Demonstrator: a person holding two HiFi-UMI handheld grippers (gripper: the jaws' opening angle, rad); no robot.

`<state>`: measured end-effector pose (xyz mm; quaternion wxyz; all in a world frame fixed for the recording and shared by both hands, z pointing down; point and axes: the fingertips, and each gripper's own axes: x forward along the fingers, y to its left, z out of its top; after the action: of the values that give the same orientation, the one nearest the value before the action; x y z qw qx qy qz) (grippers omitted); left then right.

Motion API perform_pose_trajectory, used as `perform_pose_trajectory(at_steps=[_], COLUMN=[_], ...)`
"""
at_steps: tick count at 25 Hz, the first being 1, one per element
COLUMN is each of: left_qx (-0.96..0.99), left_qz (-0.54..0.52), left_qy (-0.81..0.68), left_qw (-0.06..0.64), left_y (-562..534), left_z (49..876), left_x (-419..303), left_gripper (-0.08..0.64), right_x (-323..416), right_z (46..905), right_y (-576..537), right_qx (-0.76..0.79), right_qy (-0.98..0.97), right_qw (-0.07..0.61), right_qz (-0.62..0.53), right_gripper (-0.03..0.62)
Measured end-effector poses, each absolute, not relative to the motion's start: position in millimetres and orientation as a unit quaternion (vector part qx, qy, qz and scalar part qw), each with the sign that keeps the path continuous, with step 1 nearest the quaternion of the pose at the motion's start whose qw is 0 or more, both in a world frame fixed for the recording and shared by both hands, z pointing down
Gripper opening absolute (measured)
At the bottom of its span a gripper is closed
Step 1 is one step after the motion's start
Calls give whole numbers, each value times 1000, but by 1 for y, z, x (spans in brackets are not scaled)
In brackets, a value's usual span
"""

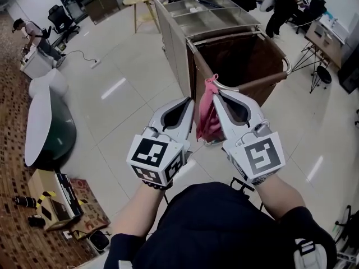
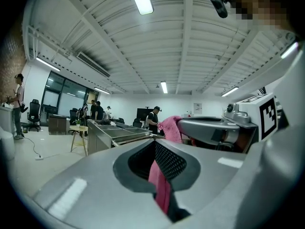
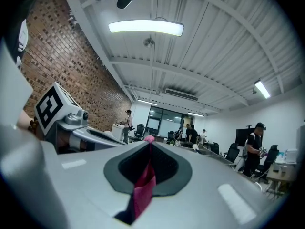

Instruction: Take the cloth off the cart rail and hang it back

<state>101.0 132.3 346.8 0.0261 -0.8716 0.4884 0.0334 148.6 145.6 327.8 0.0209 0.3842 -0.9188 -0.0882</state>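
A pink cloth (image 1: 206, 121) hangs in the air just in front of the cart's near rail (image 1: 259, 81), held between my two grippers. My left gripper (image 1: 189, 101) is shut on the cloth's left edge; pink fabric (image 2: 160, 184) fills the slot of its jaws. My right gripper (image 1: 217, 93) is shut on the cloth's top corner, and the cloth (image 3: 142, 186) shows pinched between its jaws with a tuft at the tip. Both grippers point level toward the cart (image 1: 190, 21), side by side. The cart's brown bag (image 1: 241, 58) opens right behind the cloth.
A white and dark green pod seat (image 1: 49, 129) and a cardboard box (image 1: 51, 199) stand on the floor at left. A wooden stool (image 1: 139, 3) is beyond the cart. A tripod (image 1: 318, 72) and a person (image 1: 283, 4) are at right.
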Motion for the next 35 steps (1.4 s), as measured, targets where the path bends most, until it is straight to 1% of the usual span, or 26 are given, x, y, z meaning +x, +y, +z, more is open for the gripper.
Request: perform_pose_trajectory(at_steps=[8, 16, 17, 20, 24, 25, 28, 29, 35], left_qx=[-860, -841, -839, -833, -823, -821, -818, -816, -814], left_qz=[39, 56, 56, 51, 48, 47, 43, 43, 38], left_qy=[508, 538, 541, 551, 565, 568, 574, 575, 579], left_qw=[32, 33, 31, 27, 30, 30, 27, 27, 25], left_y=[148, 150, 147, 135, 121, 115, 94, 86, 30], left_z=[355, 354, 356, 364, 366, 367, 371, 371, 380], left_x=[37, -17, -22, -40, -69, -77, -99, -106, -140], left_gripper=[3, 3, 3, 3, 3, 3, 3, 3, 3], right_x=[95, 41, 35, 14, -16, -23, -44, -51, -87], right_z=[324, 326, 325, 315, 323, 326, 343, 345, 356], right_y=[151, 149, 144, 127, 108, 103, 84, 76, 20], right_qx=[368, 335, 331, 313, 292, 289, 291, 290, 282], right_qy=[-924, -936, -937, -937, -943, -945, -951, -952, -956], right_qw=[11, 19, 13, -40, -51, -47, 5, 12, 9], right_qz=[-101, -106, -112, -151, -153, -146, -100, -93, -84], right_gripper=[8, 8, 8, 8, 8, 8, 8, 8, 8])
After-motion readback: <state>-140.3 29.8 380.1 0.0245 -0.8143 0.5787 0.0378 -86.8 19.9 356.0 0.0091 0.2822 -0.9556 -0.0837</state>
